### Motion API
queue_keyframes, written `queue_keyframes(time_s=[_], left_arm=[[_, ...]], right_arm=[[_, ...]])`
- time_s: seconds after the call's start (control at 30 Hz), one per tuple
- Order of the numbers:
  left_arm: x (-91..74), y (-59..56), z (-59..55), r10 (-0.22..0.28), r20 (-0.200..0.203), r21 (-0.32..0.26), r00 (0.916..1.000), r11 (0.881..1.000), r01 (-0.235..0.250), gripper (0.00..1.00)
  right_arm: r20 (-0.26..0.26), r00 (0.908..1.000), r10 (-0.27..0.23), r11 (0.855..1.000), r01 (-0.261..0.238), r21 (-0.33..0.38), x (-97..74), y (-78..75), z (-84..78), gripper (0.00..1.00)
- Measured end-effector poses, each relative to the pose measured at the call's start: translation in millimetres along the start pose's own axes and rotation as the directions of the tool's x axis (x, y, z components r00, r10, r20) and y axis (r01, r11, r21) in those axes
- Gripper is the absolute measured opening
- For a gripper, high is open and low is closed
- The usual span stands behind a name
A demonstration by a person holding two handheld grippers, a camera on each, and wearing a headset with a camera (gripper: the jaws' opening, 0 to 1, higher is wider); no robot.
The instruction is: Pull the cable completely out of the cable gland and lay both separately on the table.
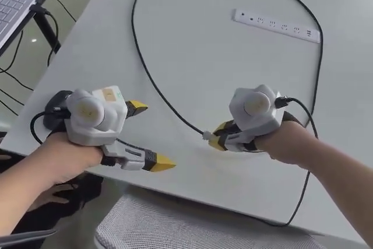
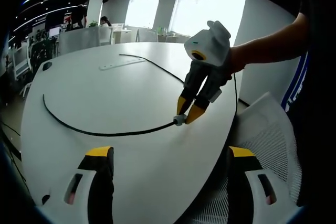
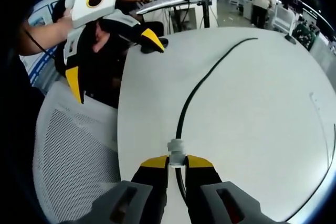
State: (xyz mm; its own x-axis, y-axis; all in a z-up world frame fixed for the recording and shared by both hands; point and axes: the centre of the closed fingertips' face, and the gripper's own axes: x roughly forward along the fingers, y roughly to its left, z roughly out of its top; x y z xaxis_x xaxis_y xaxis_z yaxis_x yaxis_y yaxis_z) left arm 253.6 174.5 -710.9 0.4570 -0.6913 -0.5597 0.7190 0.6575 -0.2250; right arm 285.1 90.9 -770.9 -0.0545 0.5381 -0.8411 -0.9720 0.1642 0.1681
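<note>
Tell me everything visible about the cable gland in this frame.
The cable gland is a small white, plastic-looking fitting threaded on the black cable, which runs through it. It is pinched between the yellow tips of the right gripper, near the edge of the white table. Whether it touches the tabletop cannot be told.

A white table (image 1: 204,56) carries a long curved black cable (image 1: 145,68) and, farther off, a white power strip (image 1: 277,25).
</note>
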Motion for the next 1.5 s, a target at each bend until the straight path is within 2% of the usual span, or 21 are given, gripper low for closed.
queue_keyframes(time_s=[0.2,0.37,0.63,0.73,1.0,1.3,1.4,1.5], left_arm=[[6.3,-2.2,8.6,-0.018,0.010,0.020,0.9998,1.000,0.017,0.89],[12.1,-10.9,15.7,-0.043,0.013,0.042,0.9990,0.998,0.042,0.89],[20.6,-25.9,20.9,-0.082,0.004,0.071,0.9966,0.994,0.082,0.87],[23.7,-31.6,26.9,-0.097,0.011,0.080,0.9953,0.992,0.095,0.87],[29.7,-39.7,37.9,-0.130,0.022,0.098,0.9913,0.987,0.127,0.86],[34.1,-50.1,39.0,-0.175,0.020,0.112,0.9844,0.979,0.171,0.79],[37.4,-52.5,35.2,-0.184,0.001,0.122,0.9829,0.976,0.183,0.77],[39.6,-54.1,34.8,-0.194,0.001,0.116,0.9811,0.974,0.192,0.76]], right_arm=[[-0.004,1.0000,0.004,1.000,-0.004,-0.008,-10.4,7.3,0.4,0.05],[-0.004,1.0000,0.008,1.000,-0.008,-0.012,-17.7,15.8,1.1,0.05],[0.014,0.9998,0.014,1.000,-0.014,-0.011,-28.4,27.7,5.1,0.05],[0.016,0.9997,0.015,1.000,-0.015,-0.018,-32.6,32.0,5.9,0.05],[0.020,0.9998,0.002,0.999,-0.001,-0.044,-44.5,40.3,10.3,0.06],[0.015,0.9999,-0.005,0.996,0.006,-0.086,-53.4,50.2,12.6,0.05],[0.009,0.9999,-0.005,0.995,0.006,-0.099,-54.1,51.4,11.8,0.06],[-0.004,1.0000,-0.008,0.992,0.007,-0.122,-54.4,53.3,10.0,0.06]])
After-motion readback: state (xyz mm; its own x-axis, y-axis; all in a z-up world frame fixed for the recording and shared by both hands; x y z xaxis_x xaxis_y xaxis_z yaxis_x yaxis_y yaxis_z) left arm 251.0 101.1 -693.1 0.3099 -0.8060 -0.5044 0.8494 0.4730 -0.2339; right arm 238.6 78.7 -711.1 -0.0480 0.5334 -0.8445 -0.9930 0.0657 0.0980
